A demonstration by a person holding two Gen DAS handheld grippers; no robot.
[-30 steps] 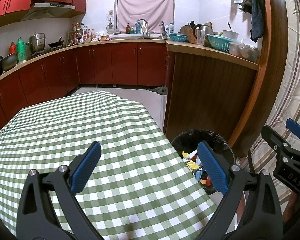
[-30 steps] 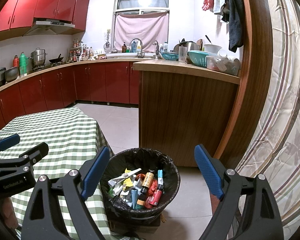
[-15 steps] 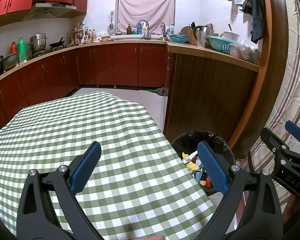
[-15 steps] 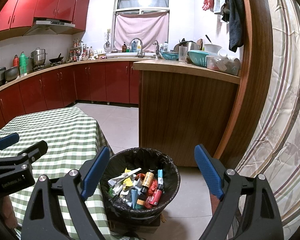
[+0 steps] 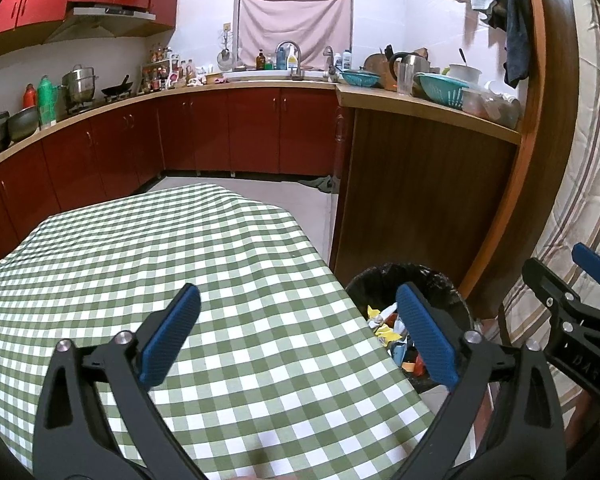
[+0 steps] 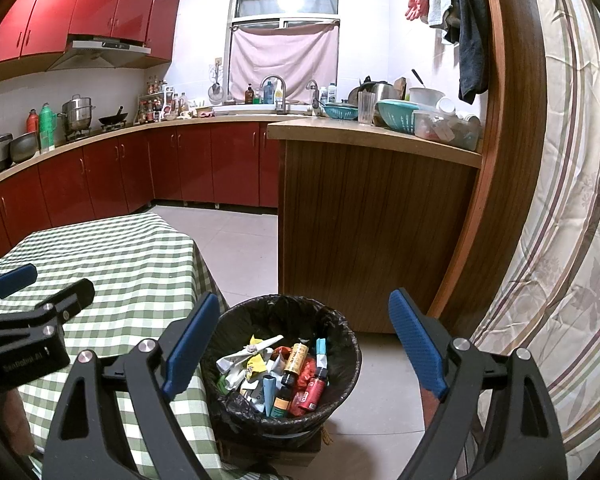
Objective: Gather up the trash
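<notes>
Checked tablecloth (image 5: 204, 280) beside full bin (image 6: 340, 344) — wooden counter (image 6: 364, 232) behind.

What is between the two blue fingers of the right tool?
In the right wrist view, the open right tool frames the black trash bin, which holds bottles and wrappers. Nothing is gripped.

A home kitchen. Red wall cabinets (image 6: 100, 12) and a range hood (image 6: 104, 50) hang over an L-shaped worktop (image 6: 100, 134) carrying a steamer pot (image 6: 78, 114), a wok (image 6: 114, 118), sauce bottles (image 6: 156, 104) and a sink with tap (image 6: 276, 94) under a curtained window (image 6: 286, 40). Nearer stand a gingham-covered table (image 5: 180, 280) and a lined trash bin (image 6: 336, 320).
</notes>
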